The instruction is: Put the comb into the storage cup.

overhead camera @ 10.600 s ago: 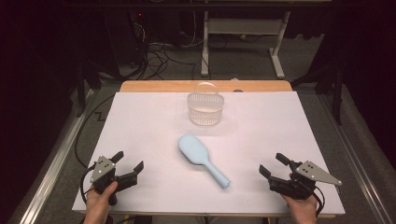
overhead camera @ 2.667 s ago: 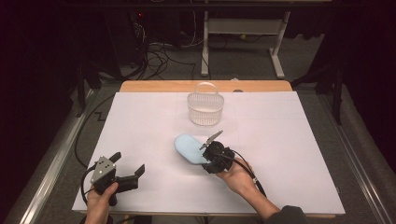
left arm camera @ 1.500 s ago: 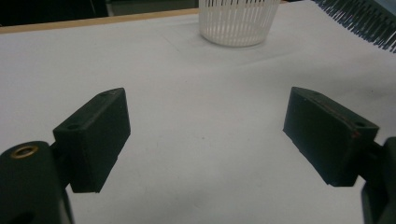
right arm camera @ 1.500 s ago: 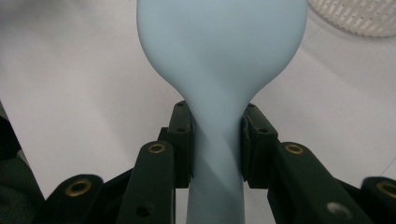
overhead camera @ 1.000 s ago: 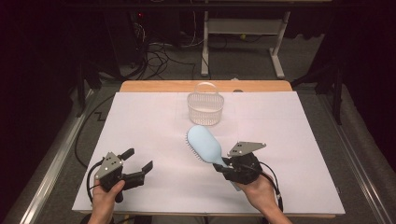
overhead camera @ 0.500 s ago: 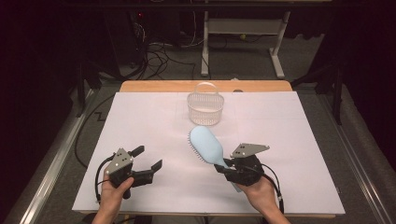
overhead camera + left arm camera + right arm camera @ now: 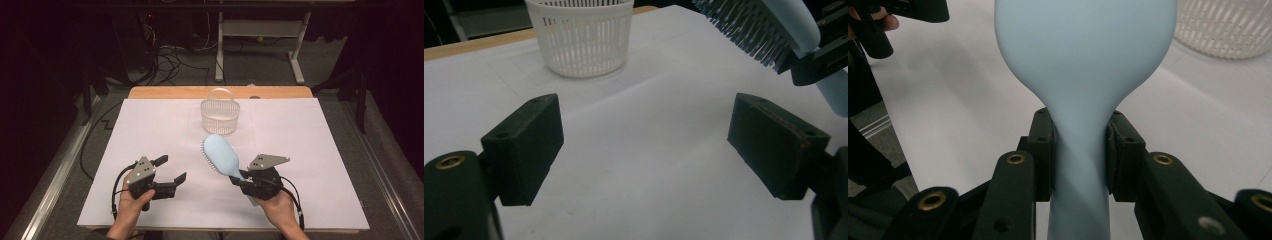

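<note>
Nearest, the right claw (image 7: 239, 181) is clamped on the neck of the pale blue hairbrush (image 7: 222, 155), holding it clear of the white worktop (image 7: 310, 130) with its head tilted toward the basket (image 7: 220, 111). It looks light, stiff and smooth, so that narrow neck suits best. The left claw (image 7: 170, 170) stands apart, gripping nothing.

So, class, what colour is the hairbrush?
Pale blue hairbrush, clearest in the right gripper view.
</note>
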Tool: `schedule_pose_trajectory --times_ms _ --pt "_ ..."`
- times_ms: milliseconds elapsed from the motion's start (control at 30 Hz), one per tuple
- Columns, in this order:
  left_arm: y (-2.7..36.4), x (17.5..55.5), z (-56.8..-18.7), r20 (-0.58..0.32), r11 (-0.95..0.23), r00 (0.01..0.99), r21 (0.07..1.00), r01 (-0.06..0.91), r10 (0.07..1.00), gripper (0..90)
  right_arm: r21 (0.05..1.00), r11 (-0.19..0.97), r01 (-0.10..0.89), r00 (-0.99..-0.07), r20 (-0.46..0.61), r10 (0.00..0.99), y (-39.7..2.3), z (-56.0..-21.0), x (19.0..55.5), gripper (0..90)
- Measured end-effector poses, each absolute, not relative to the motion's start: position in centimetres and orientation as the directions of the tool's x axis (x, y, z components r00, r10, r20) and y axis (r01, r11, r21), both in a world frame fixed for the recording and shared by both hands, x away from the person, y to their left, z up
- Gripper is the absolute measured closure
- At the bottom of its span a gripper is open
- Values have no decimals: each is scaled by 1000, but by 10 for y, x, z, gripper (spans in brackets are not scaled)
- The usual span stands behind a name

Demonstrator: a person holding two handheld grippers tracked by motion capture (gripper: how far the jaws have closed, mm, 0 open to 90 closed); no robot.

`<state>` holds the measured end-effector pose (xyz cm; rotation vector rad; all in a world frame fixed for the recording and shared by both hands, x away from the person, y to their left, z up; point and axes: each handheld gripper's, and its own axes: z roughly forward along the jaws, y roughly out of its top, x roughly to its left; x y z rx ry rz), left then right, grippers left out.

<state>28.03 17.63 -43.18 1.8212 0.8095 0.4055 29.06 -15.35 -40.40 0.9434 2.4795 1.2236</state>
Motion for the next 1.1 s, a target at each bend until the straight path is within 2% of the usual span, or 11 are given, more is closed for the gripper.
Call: schedule_pose_trajectory --times_ms 567,1100 --pt "138 288 -426 -96 -254 780 915 313 619 155 769 455 449 -773 80 629 -150 -407 290 707" --pt "115 291 -426 -113 -267 804 909 321 584 156 770 461 441 -781 77 619 -148 -410 289 707"
